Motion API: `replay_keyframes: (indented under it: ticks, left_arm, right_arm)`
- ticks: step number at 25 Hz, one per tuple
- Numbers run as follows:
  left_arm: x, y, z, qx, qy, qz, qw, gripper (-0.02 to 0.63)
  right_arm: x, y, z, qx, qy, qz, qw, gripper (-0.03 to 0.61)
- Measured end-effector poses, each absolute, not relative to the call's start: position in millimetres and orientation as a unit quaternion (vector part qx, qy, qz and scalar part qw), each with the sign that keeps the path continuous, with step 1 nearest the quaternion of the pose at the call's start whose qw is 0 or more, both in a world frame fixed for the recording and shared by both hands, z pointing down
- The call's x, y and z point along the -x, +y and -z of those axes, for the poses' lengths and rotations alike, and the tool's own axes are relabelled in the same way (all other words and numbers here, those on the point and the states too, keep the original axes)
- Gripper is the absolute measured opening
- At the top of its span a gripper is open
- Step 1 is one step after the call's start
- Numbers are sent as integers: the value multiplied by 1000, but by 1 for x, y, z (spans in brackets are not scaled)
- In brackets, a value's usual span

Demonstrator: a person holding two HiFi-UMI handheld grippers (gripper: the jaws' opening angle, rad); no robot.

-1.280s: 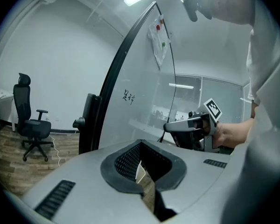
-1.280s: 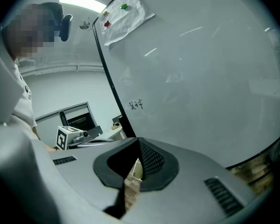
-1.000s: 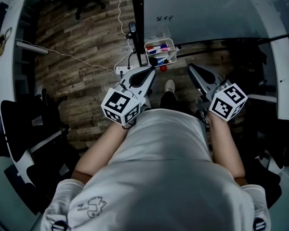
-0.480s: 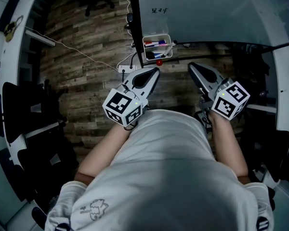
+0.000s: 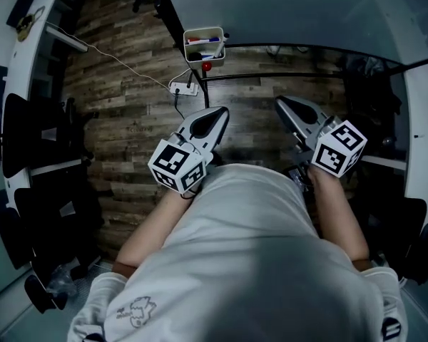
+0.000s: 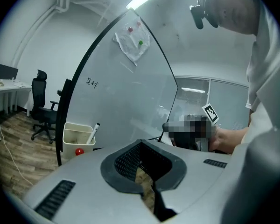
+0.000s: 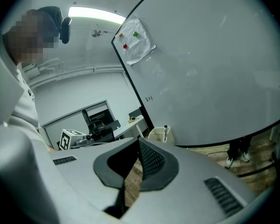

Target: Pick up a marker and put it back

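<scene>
A white holder [image 5: 203, 43] with several markers [image 5: 202, 40] hangs at the lower edge of the whiteboard [image 5: 307, 13], a red magnet [image 5: 206, 66] under it. My left gripper [image 5: 218, 112] and right gripper [image 5: 281, 102] are held low near the person's waist, well short of the holder. Both are shut and empty. The left gripper view has the holder [image 6: 78, 134] far off at the left, a marker [image 6: 94, 129] sticking out of it. In the right gripper view the holder [image 7: 157, 134] is small and distant, beyond the shut right gripper [image 7: 139, 141].
A power strip [image 5: 180, 87] with a white cable lies on the wood floor. The black bars of the board's stand [image 5: 271, 77] run along the floor. Office chairs [image 5: 28, 141] stand at the left. A sheet of paper [image 6: 133, 41] is pinned to the board.
The holder has slid up and to the left in the head view and looks smaller. Both grippers stay shut and empty in front of the person's body.
</scene>
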State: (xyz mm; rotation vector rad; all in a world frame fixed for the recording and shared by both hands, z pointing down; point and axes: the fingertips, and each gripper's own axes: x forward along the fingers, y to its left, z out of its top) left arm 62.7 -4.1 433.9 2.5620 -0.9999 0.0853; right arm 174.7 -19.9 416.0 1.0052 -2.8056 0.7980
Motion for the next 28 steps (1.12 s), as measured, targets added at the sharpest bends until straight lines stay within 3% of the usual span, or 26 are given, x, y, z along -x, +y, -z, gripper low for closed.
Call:
replay_keyframes:
  ticks: [10,28]
  left_arm:
    - [-46,63,-443,-889,-405,-40,210,5]
    - [50,176,-394,-926,-345,-23,154,5]
  right_arm:
    - [-187,26,-425,-319,-910,-261,35,11]
    - [-69,174,-389,-363,-904,-225,6,11]
